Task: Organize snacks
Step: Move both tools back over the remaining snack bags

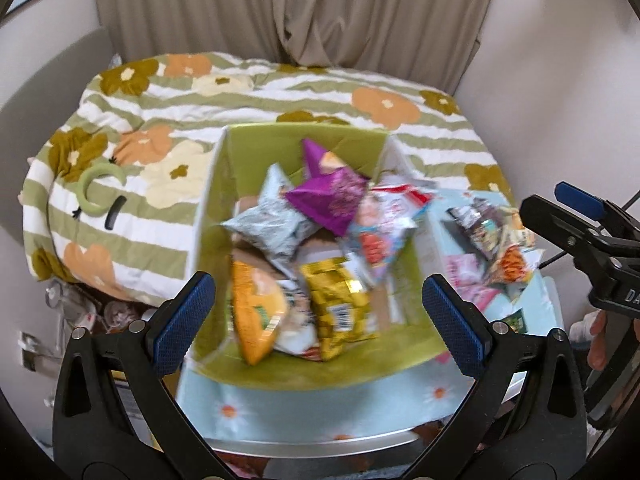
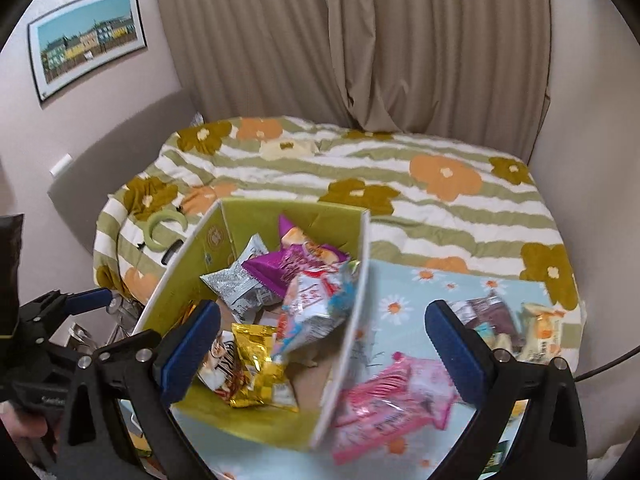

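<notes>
A green-lined cardboard box (image 1: 288, 140) (image 2: 256, 220) stands on a light blue daisy-print table (image 1: 320, 404) (image 2: 404, 292). It holds several snack bags: a purple one (image 1: 332, 196) (image 2: 288, 264), a silver one (image 1: 268, 228) (image 2: 240, 284), a gold one (image 1: 340, 304) (image 2: 256, 368), an orange one (image 1: 256, 312). Outside the box, to its right, lie a pink pack (image 2: 384, 404) and other snacks (image 1: 492, 240) (image 2: 508, 320). My left gripper (image 1: 320, 320) is open and empty above the box. My right gripper (image 2: 324, 348) is open and empty over the box's right wall.
A bed with a striped floral quilt (image 1: 280, 92) (image 2: 400, 176) lies behind the table. A green ring (image 1: 92, 192) lies on it. Curtains (image 2: 360, 40) hang behind. The right gripper shows at the right edge of the left wrist view (image 1: 592, 224).
</notes>
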Demonstrator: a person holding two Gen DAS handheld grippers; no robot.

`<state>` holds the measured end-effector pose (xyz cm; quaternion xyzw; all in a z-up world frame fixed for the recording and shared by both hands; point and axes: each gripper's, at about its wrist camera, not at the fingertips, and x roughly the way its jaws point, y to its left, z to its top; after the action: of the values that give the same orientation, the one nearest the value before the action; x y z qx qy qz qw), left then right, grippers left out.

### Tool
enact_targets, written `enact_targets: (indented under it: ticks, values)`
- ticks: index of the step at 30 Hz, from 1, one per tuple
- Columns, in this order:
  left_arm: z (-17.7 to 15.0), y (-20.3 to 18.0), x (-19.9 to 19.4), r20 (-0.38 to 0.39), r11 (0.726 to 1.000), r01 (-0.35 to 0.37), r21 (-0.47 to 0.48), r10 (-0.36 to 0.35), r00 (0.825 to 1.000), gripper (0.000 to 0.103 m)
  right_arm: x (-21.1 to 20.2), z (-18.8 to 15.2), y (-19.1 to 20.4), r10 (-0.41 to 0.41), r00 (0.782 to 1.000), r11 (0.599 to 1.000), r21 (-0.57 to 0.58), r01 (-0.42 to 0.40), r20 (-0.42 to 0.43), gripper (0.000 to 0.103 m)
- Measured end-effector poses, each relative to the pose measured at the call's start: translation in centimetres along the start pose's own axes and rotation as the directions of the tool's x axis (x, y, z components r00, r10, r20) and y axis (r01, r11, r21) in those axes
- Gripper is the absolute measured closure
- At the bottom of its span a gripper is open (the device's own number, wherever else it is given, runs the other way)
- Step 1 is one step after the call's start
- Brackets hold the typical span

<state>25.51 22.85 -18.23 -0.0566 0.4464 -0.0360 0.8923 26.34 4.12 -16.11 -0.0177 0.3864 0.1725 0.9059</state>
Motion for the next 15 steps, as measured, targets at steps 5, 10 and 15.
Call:
enact_targets:
  ticks: [5,10,15]
  values:
    - [-1.1,-5.0,-1.5,0.046,1.0,0.008,-0.006,-0.008,0.999,0.001,-4.3,-1.5,-4.2,-0.02,0.999,1.0,-0.018,0.021,0.031,0.001]
    - [-2.8,-10.8,-2.1,0.062,1.0,0.006,0.029,-0.008,0.998,0.001,-7.7,-3.8,-8.6,-0.066,0.997,0.998,-0.006,0.066,0.047,0.001]
    - [-4.9,-15.9,-2.2,0.074,0.998,-0.003,0.057,-0.002,0.997,0.001,-10.2,-6.3,-13.4,-0.077,0.996,0.996,0.037,0.075,0.051,0.001]
